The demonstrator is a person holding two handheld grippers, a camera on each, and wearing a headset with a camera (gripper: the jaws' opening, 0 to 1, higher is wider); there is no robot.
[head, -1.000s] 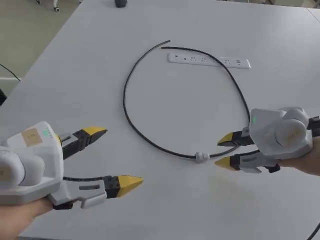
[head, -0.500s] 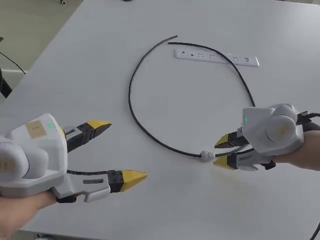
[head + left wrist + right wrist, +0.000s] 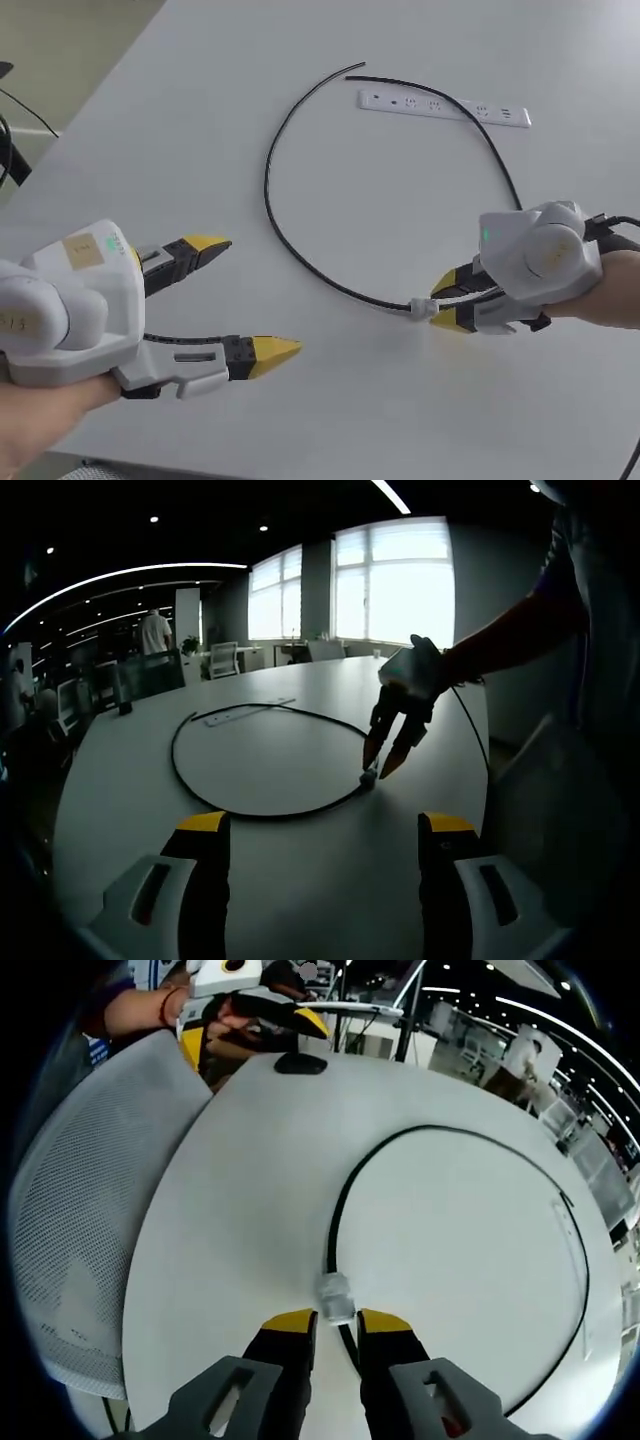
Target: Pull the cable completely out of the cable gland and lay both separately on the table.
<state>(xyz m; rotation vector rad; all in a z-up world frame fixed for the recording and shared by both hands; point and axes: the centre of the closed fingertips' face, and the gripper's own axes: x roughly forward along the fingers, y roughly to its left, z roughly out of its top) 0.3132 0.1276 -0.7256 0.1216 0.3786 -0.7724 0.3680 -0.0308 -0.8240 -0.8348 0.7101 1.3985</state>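
Note:
A long black cable (image 3: pixel 268 190) lies in a wide loop on the white table (image 3: pixel 200 120). A small white cable gland (image 3: pixel 422 307) sits on the cable at the near side of the loop. My right gripper (image 3: pixel 444 303) is just right of the gland, its yellow tips a narrow gap apart astride the cable. In the right gripper view the gland (image 3: pixel 336 1297) lies just ahead of the right gripper (image 3: pixel 338 1322), with the cable (image 3: pixel 340 1210) running on from it. My left gripper (image 3: pixel 250 296) hovers wide open at the near left, holding nothing; in the left gripper view, the gland (image 3: pixel 368 776) lies ahead.
A white power strip (image 3: pixel 445 108) lies at the far side of the loop. The table's left edge (image 3: pixel 70 130) drops to the floor. A grey mesh chair (image 3: pixel 90 1210) stands beside the table in the right gripper view. People stand far off in the room.
My right gripper's jaws have narrowed and now sit closer around the cable beside the gland. The head camera has shifted slightly. The left gripper stays open in about the same place.

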